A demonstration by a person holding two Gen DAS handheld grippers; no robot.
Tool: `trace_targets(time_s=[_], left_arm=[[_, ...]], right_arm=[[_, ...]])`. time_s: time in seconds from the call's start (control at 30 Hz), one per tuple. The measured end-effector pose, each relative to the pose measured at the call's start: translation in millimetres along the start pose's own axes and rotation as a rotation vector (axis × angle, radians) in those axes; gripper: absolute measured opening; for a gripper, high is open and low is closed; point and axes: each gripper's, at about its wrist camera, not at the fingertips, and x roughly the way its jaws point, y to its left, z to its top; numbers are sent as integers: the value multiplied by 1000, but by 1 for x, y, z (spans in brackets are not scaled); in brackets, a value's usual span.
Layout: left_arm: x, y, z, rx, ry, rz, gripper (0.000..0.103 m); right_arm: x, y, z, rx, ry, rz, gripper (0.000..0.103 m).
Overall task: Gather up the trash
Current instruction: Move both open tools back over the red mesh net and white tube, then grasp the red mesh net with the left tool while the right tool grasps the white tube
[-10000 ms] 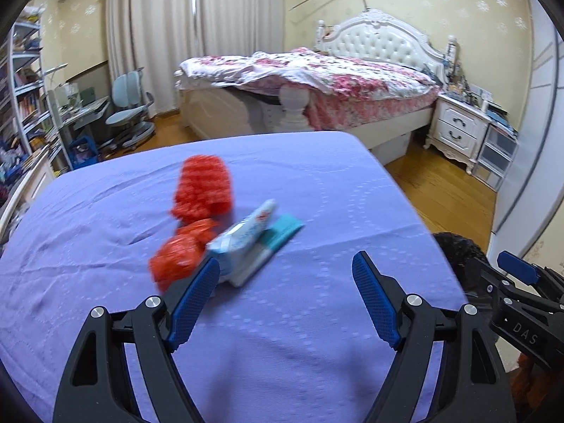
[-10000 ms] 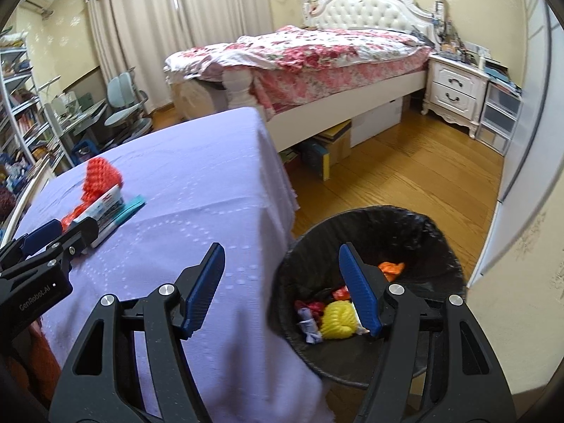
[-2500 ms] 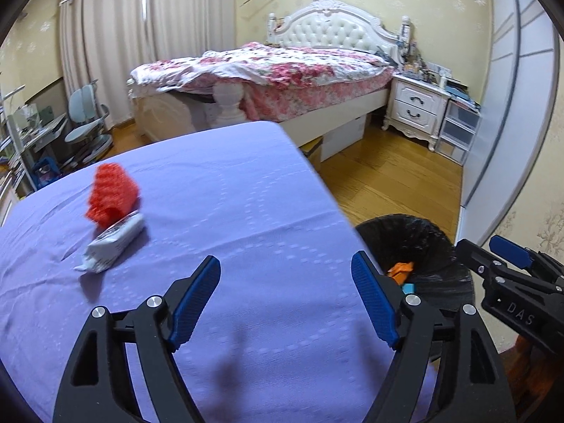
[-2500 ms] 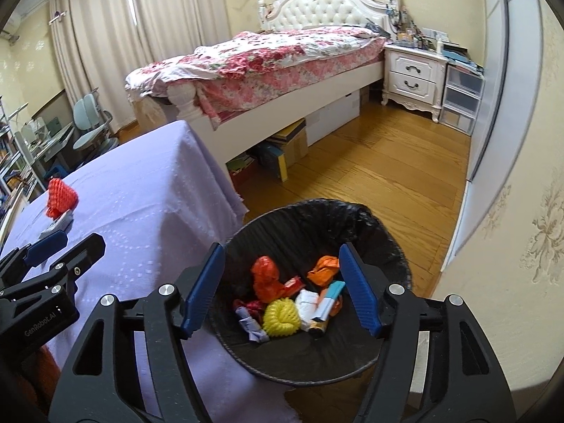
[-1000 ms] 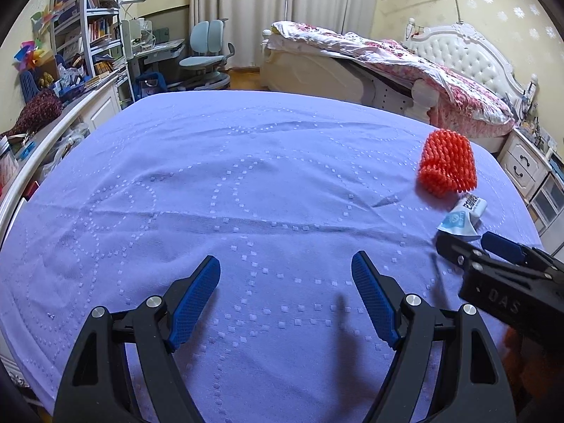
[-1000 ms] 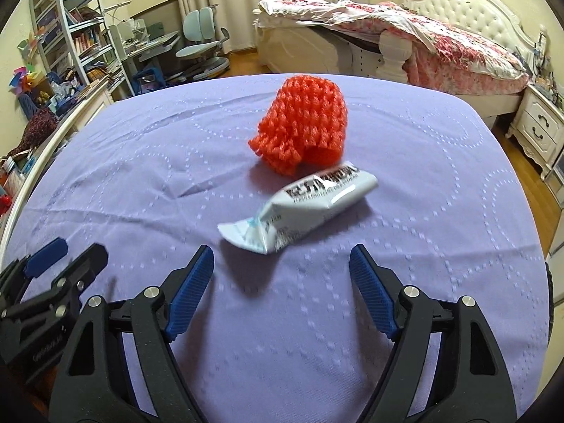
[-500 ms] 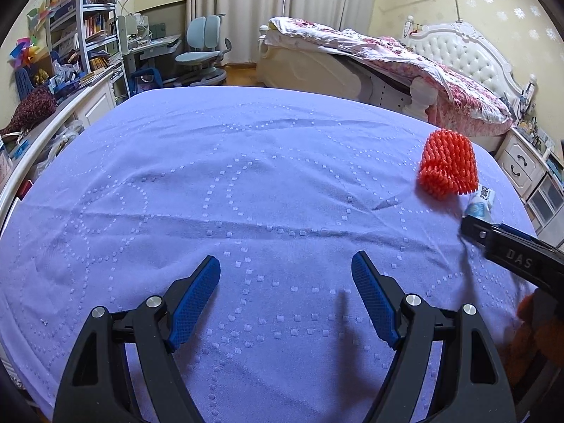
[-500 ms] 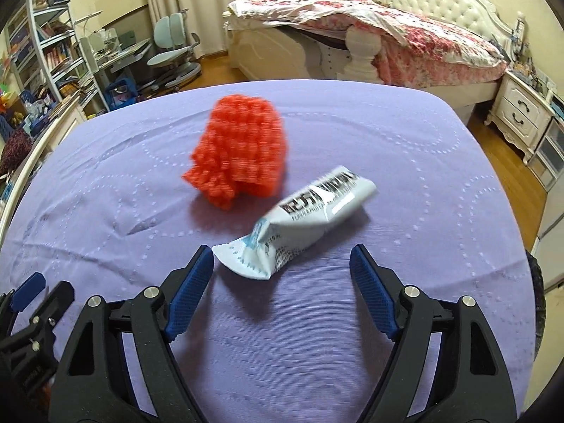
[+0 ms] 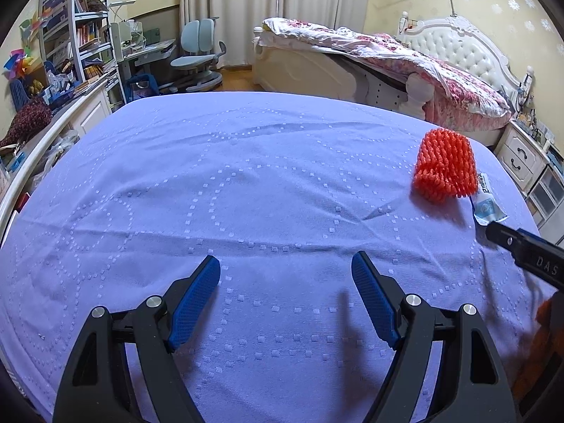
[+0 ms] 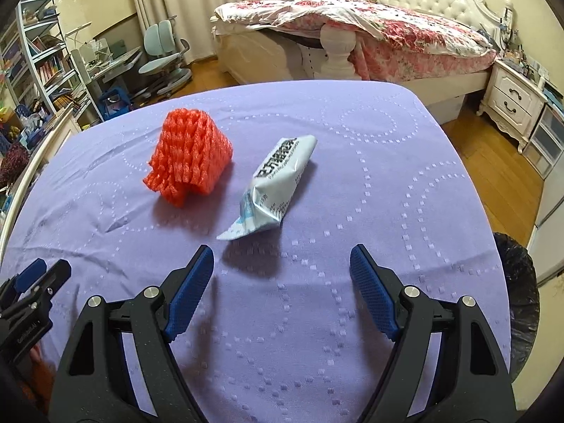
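A crumpled orange foam fruit net (image 10: 188, 157) lies on purple cloth, beside a flattened white-and-blue plastic wrapper (image 10: 273, 190) on its side.

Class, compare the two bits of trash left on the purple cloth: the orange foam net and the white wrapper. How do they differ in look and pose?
The foam net is bright orange, open-meshed and bulky, standing up in a folded hump; the wrapper is white and pale blue with black print, smooth, lying low and long. The wrapper lies nearer the right gripper than the net. Both rest on the cloth, ungripped.
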Motion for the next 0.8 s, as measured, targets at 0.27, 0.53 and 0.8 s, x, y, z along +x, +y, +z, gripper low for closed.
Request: trace_targets(time_s=[0.27,0.53,0.8], left_arm=[[2,-7,3,11,-1,-5,77],[6,-34,8,52,-10,-45,77],[12,-75,14,106,-14,-106,78]], right_arm=[[24,5,18,-6,0,-24,69],[28,-4,26,-64,-5,-22,32],[25,-26,29,-52,-10,-23,32]])
